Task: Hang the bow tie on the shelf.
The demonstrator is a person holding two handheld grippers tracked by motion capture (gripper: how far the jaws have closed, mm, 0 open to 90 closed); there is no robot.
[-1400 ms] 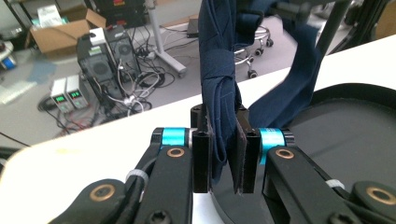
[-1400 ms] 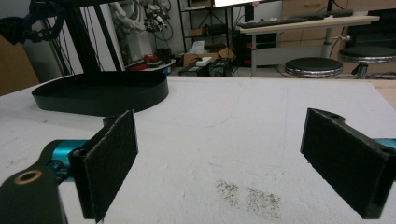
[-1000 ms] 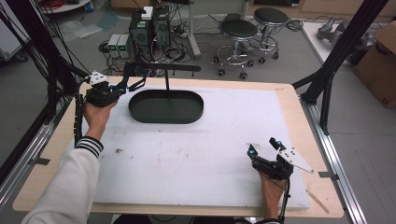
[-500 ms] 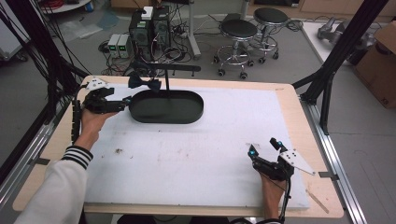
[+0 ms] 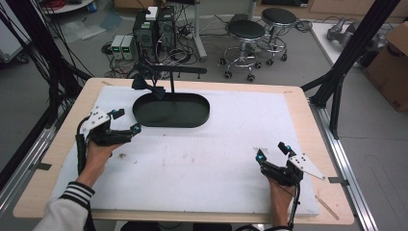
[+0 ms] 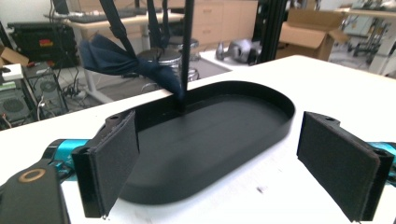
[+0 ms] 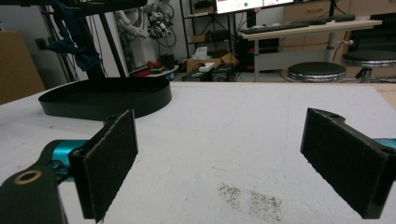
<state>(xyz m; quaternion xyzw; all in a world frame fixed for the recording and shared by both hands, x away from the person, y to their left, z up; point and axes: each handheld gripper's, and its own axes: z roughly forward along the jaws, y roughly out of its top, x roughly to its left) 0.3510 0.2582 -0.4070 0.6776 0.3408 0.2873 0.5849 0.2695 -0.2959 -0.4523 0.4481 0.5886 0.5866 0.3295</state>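
While the high view lays out the whole tabletop (image 5: 207, 159), it gives the dark blue cloth (image 5: 144, 85) as a small bunched shape at the stand's crossbar, above the left end of the tray (image 5: 199, 118). The left gripper view brings it close: the cloth (image 6: 123, 63) hangs knotted against the upright post (image 6: 187, 51) that rises from the tray (image 6: 261, 121), clear of the tray floor. The left hand-held gripper (image 5: 126, 121) sits just short of the tray's near-left rim, its jaws having just been opening and now spread wide with nothing between them; its pads (image 6: 114, 161) frame the tray only. The right hand-held gripper (image 5: 273, 151) rests near the front right of the tabletop, well apart from the tray, jaws also wide and empty. From the right gripper view the tray (image 7: 107, 100) is far off and low, and the cloth (image 7: 74, 42) is partly cut by the top edge. That view alone shows a grey smudge (image 7: 252, 196) on the white surface between the jaws. Where the cloth is fastened to the bar is hard to make out.
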